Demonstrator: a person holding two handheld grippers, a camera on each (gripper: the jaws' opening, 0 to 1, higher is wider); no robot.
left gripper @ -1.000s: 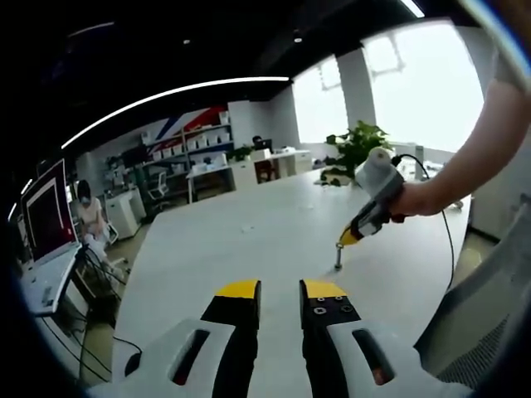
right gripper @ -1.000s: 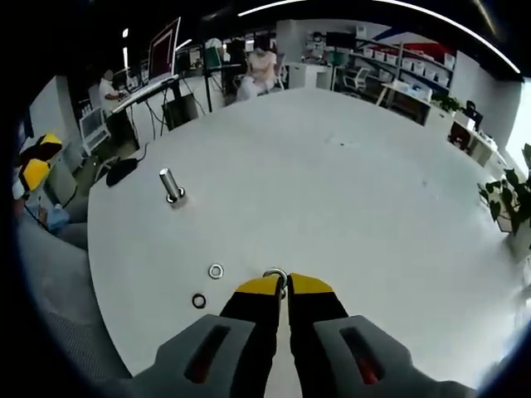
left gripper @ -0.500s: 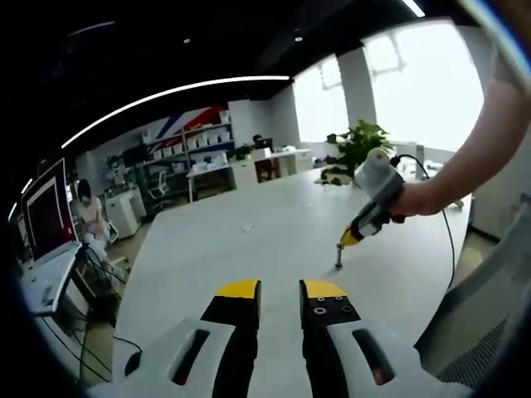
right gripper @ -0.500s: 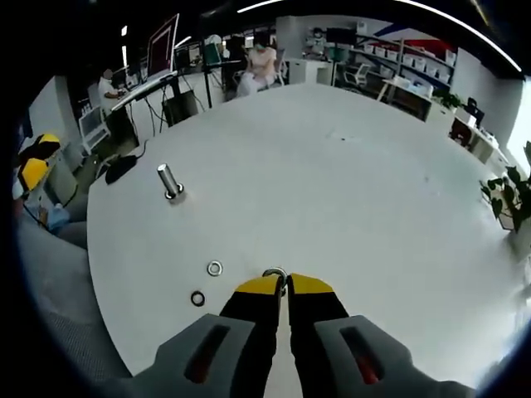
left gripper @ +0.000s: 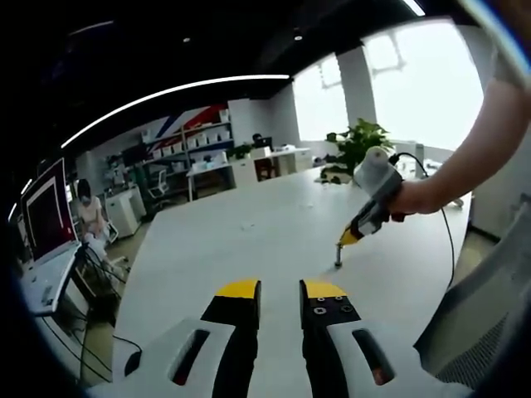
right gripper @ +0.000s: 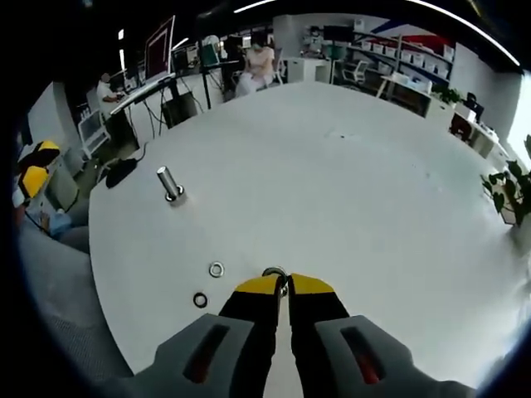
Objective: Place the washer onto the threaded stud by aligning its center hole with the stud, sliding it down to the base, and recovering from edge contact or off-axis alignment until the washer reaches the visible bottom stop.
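My right gripper [right gripper: 277, 285] is shut on a silver washer [right gripper: 275, 274], whose rim peeks out above the yellow tips, low over the white table [right gripper: 348, 182]. The threaded stud [right gripper: 170, 184] stands upright on its base well to the left and farther out. In the left gripper view the stud [left gripper: 338, 258] shows just below the right gripper [left gripper: 348, 237], held by a hand. My left gripper [left gripper: 280, 290] hovers open above the table with nothing between its jaws. At the far left edge of the right gripper view is the left gripper [right gripper: 35, 164].
Two loose washers lie left of my right jaws, one silver [right gripper: 216, 269] and one dark [right gripper: 200, 299]. A black mouse with its cable [right gripper: 121, 169] sits near the table's left edge. Desks, a monitor [right gripper: 163, 48], seated people and a plant [left gripper: 357, 145] stand beyond the table.
Nothing has visibly moved apart from a very slight shift of the right gripper view. The washer stays pinched and the left gripper holds still.
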